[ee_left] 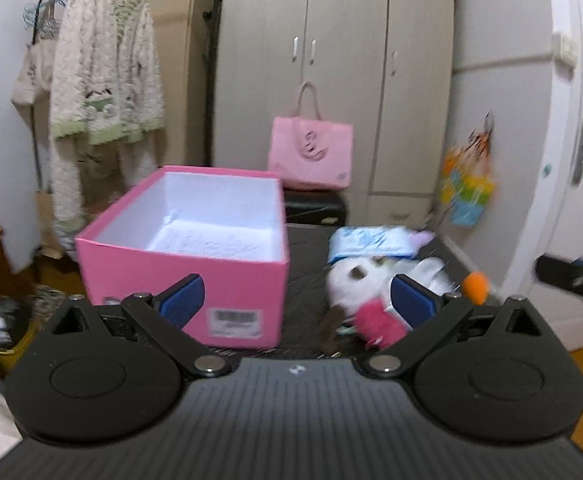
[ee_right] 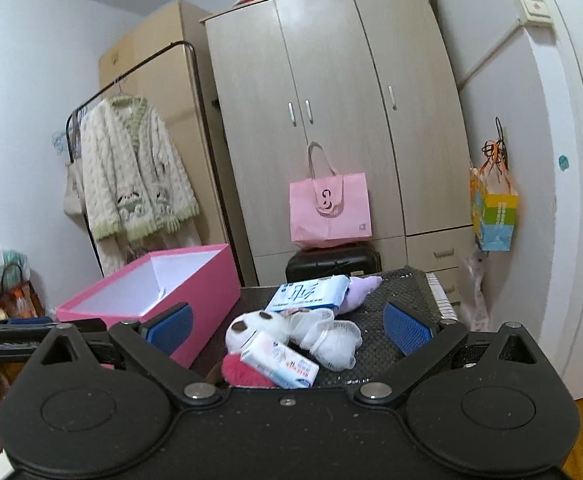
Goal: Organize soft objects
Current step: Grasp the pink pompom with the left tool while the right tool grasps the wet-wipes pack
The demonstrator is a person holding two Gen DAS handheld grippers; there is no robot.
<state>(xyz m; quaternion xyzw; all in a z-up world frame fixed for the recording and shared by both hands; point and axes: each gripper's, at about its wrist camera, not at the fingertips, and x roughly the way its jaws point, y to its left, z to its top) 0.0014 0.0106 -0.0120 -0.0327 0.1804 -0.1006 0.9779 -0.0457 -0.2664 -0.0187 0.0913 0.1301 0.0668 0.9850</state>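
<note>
An open pink box with a white inside stands on the dark table, left of a pile of soft things. The pile holds a white plush toy, a pink fluffy piece, a blue-white tissue pack, a small pink-white pack, a white mesh pouf and a lilac plush. My left gripper is open, hovering before the box and pile. My right gripper is open above the pile, holding nothing.
A beige wardrobe stands behind, with a pink bag on a black case. A fluffy cardigan hangs on a rack at left. A colourful bag hangs near the white door. An orange ball lies at the table's right.
</note>
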